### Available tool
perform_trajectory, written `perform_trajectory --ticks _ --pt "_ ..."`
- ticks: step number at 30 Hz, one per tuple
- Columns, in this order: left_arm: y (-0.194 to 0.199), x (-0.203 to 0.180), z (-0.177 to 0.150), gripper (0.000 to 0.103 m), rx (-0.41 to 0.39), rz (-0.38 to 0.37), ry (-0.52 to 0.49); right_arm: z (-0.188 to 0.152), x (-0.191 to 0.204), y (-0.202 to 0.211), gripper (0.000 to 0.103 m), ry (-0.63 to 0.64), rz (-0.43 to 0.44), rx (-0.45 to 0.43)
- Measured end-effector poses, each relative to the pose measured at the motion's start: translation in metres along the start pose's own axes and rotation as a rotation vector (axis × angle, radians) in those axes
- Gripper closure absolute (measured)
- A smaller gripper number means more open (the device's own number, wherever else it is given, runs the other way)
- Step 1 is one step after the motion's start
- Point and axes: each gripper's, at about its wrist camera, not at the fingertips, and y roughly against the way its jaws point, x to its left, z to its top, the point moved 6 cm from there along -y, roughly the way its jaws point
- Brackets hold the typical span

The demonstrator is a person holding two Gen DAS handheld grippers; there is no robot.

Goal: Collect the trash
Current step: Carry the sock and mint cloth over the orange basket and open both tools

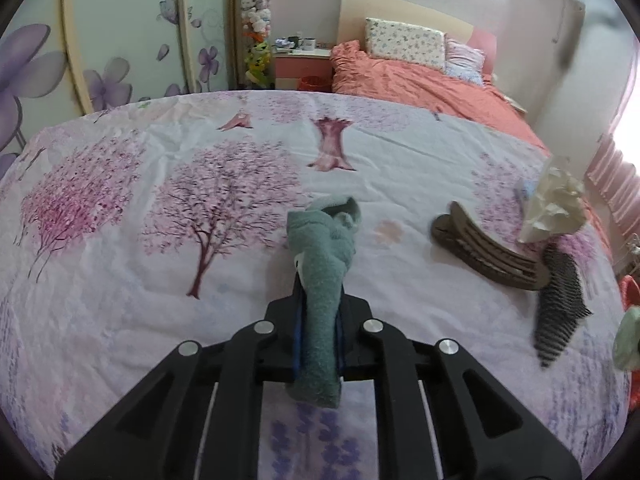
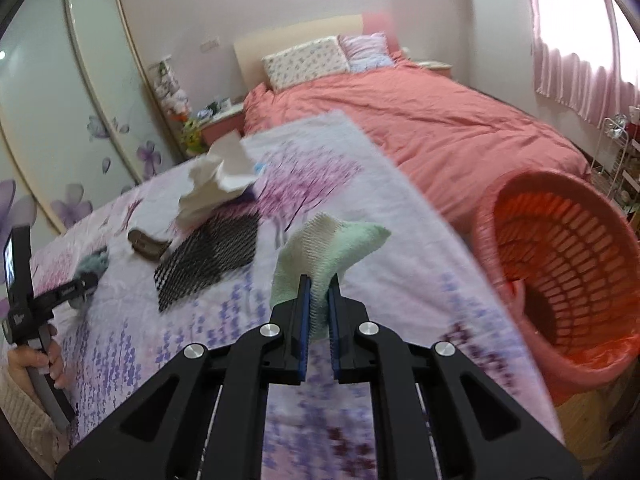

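My left gripper (image 1: 320, 280) is shut on a teal sock (image 1: 324, 240), which sticks out past the fingertips just above the flowered sheet (image 1: 120, 312). The right wrist view shows this left gripper (image 2: 86, 280) at the far left, held by a hand (image 2: 38, 362). My right gripper (image 2: 320, 280) is shut on a pale green sock (image 2: 332, 244), lifted off the sheet, left of an orange slatted basket (image 2: 500, 200). A crumpled white tissue (image 2: 216, 184) lies on the sheet beyond both grippers, seen again at the right of the left wrist view as the tissue (image 1: 552, 208).
A brown hair clip (image 1: 480, 252) and a black-and-white patterned cloth (image 1: 556, 304) lie between the teal sock and the tissue. A bed with a coral duvet (image 2: 420, 128) is behind. Sliding wardrobe doors (image 1: 120, 40) stand left, and a pink curtain (image 2: 572, 60) hangs right.
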Motion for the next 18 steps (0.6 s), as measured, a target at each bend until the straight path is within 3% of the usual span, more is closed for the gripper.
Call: perform_trajectory --ticks 10,18 --pt "0.053 -0.074 0.006 0.09 -0.094 -0.083 -0.102 0.017 -0.03 0.037 0.094 0.007 -0.036 -0.111" --pt "0.097 -0.169 -0.001 0.09 -0.152 -0.227 -0.197 0.027 -0.057 0.068 0.094 0.017 -0.088 -0.194"
